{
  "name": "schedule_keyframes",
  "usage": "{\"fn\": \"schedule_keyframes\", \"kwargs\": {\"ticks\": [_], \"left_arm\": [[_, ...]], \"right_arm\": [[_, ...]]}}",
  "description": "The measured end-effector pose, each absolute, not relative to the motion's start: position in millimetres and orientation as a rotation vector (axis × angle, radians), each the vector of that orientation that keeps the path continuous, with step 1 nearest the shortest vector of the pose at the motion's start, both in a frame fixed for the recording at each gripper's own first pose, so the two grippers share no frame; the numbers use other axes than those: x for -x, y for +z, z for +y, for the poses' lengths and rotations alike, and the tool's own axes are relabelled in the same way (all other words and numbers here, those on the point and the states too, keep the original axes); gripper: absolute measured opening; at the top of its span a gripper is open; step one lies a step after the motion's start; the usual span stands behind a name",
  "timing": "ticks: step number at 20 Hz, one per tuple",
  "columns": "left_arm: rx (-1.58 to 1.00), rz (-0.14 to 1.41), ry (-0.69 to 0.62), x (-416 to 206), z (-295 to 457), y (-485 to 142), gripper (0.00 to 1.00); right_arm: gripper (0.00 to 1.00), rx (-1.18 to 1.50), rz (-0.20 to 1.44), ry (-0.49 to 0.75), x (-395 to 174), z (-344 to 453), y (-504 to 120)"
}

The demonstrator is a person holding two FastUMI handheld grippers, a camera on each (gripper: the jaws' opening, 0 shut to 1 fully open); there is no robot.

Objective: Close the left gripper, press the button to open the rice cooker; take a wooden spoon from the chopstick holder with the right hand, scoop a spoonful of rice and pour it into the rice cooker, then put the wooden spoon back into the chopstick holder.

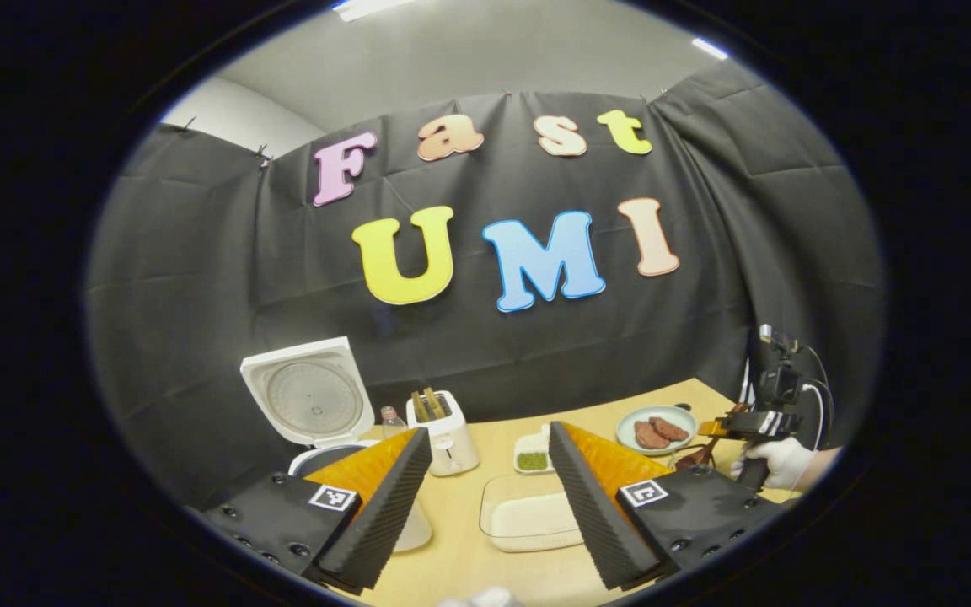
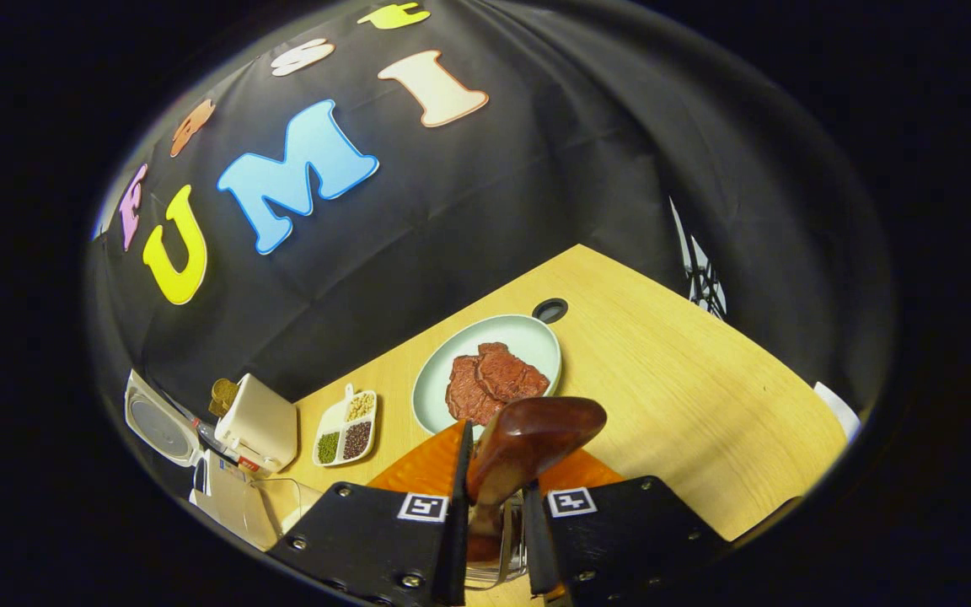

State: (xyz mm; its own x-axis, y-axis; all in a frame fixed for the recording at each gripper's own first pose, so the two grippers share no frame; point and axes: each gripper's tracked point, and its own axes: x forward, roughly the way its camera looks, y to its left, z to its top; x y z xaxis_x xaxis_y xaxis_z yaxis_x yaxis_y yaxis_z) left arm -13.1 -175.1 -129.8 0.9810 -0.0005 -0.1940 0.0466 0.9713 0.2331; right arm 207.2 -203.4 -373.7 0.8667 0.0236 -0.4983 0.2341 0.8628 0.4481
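Wooden spoon (image 2: 528, 443) stood between the fingers of the right gripper (image 2: 494, 514), its dark, glossy bowl pointing up and away from the camera and its neck passing down between them; the fingers were drawn close on either side, and by the look of it both pressed on the neck just below the bowl. Under the fingers a bit of wire rim showed, most likely the chopstick holder (image 2: 494, 565), so my guess was that the spoon was in the act of being lifted out. It looked stiff and light, with a smooth varnished finish that might slip or twist under a narrow pinch; a hold on the straight handle, below the bowl, should keep it level for scooping.

Beyond it lay a pale plate (image 2: 460, 354) of reddish meat, then a small divided dish (image 2: 346, 428) of grains and a toaster (image 2: 262, 421).

In the left gripper view, the left gripper (image 1: 490, 497) hung with its fingers spread wide and empty. Past it the rice cooker (image 1: 310, 400) stood with its lid already up, and a clear tray of rice (image 1: 532, 516) sat on the table (image 1: 502, 447) between the fingers.
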Motion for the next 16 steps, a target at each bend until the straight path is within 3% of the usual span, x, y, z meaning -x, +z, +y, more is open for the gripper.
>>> {"fn": "schedule_keyframes", "kwargs": {"ticks": [1, 4, 10, 16], "left_arm": [[-0.238, 0.19, -0.025, 14, -174, -129, 0.99], [-0.235, 0.178, -0.027, 11, -171, -120, 0.97], [-0.221, 0.134, -0.041, 2, -159, -94, 0.97], [-0.173, 0.08, 0.033, -33, -94, -48, 0.99]], "right_arm": [[0.29, -0.484, 0.5, -0.129, -205, -211, -367], [0.96, -0.367, 0.453, -0.15, -192, -227, -332], [0.96, -0.153, 0.264, -0.114, -154, -228, -211], [0.97, -0.09, 0.121, -0.041, -102, -177, -114]]}}
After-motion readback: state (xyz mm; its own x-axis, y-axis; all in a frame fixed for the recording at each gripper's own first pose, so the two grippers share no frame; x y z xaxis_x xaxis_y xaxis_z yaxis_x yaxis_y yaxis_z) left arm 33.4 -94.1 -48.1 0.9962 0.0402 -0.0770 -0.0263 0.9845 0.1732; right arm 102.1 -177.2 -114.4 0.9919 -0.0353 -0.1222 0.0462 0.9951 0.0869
